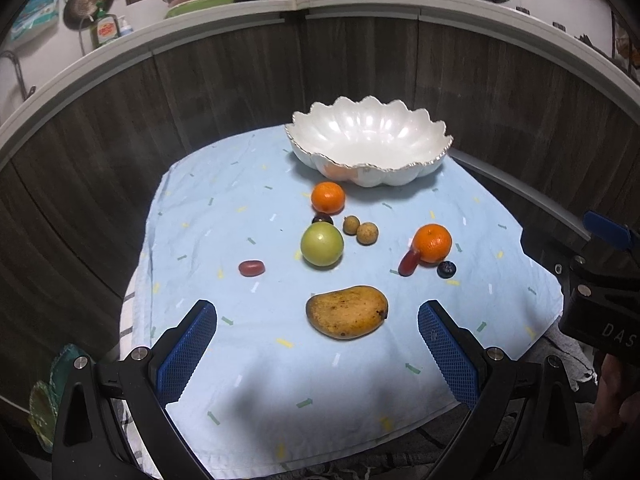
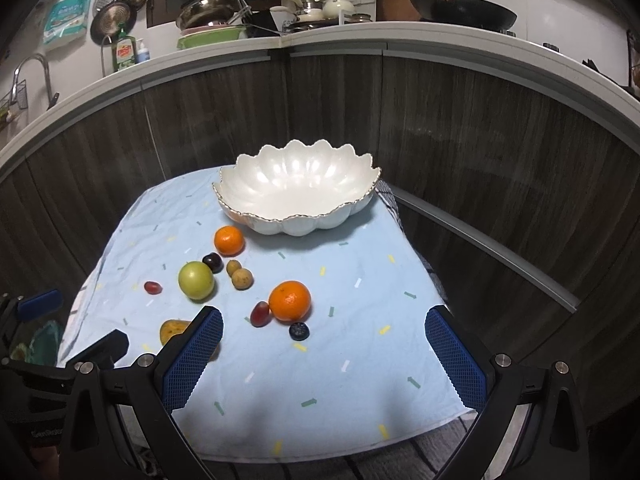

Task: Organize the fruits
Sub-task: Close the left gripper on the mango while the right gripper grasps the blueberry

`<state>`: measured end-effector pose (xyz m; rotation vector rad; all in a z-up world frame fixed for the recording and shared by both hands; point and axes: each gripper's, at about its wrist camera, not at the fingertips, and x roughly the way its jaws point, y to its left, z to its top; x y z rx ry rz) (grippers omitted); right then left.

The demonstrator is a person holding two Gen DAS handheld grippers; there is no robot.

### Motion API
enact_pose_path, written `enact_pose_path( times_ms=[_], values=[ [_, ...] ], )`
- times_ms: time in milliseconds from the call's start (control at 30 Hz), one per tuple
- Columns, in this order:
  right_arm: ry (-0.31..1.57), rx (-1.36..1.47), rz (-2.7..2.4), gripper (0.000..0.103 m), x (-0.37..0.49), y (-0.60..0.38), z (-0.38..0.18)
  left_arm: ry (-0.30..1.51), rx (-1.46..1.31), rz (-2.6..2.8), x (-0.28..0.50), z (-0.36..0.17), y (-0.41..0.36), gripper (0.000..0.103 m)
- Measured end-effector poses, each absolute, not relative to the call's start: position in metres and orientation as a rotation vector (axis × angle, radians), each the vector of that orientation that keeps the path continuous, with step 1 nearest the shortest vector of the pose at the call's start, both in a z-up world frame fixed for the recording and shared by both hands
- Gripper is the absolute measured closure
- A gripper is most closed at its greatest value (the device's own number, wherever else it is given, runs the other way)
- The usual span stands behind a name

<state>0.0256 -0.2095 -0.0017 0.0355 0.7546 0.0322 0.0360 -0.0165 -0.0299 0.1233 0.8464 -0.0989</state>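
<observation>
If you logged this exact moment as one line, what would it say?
left gripper: open, empty | right gripper: open, empty | bowl: empty | mango, oranges, other fruit: on cloth

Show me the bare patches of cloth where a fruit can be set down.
Free: the cloth's near strip, in front of the mango and blueberry; the right side between the bowl and the near orange; the left side beyond the red grape. Crowded: the middle, around the green apple, longans and far orange.
</observation>
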Motion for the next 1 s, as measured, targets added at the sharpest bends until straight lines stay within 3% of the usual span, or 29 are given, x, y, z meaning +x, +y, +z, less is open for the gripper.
enact_pose_path(
  times_ms=[833, 1000],
  values=[
    [0.832, -0.015, 0.037, 0.001, 0.075, -0.201, -0.049, 1.004, 0.169, -0.195, 0.092, -0.103, -0.031, 0.001],
    [0.868, -0.035, 0.052, 0.01, 0.085, -0.198, -0.064, 1.027, 0.167, -0.185, 0.1, -0.116, -0.03, 0.001]
  ],
)
